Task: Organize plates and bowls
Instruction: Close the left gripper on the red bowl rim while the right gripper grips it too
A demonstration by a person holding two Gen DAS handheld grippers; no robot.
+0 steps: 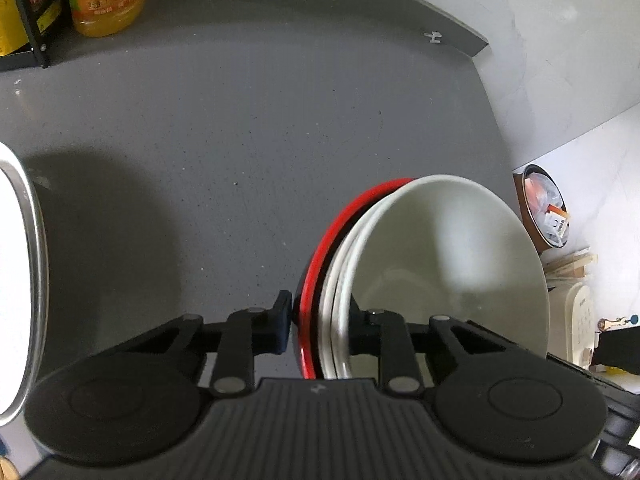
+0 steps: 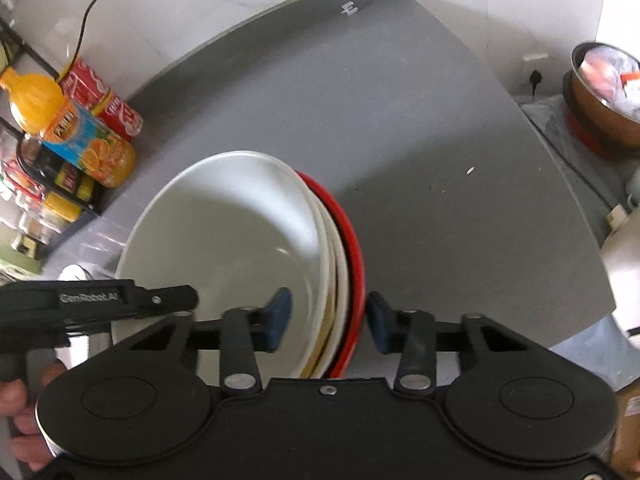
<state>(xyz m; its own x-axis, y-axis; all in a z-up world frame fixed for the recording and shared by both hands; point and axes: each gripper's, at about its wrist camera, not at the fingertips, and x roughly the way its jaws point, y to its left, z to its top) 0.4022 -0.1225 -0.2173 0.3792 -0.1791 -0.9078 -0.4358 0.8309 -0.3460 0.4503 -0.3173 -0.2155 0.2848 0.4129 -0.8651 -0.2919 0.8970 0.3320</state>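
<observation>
A stack of dishes hangs above the grey counter [image 1: 240, 140], held on edge. It is a white bowl [image 1: 440, 248], white plates [image 1: 334, 300] and a red dish [image 1: 316, 280] at the outside. My left gripper [image 1: 322, 320] is shut on the stack's rim, with one blue pad [image 1: 284, 320] against the red dish and the other finger inside the bowl. In the right wrist view the white bowl [image 2: 224, 232] and the red dish [image 2: 354, 248] sit between my right gripper's [image 2: 328, 318] blue pads, which clamp the opposite rim. The left gripper's body [image 2: 100, 300] shows at the left.
An orange juice bottle [image 1: 106, 0] and a black wire rack [image 1: 28, 20] stand at the counter's back left, with a red cola can [image 2: 104, 96] beside them. A metal bowl of scraps [image 2: 608, 88] sits past the counter's right edge. A white round appliance [image 1: 16, 280] is at far left.
</observation>
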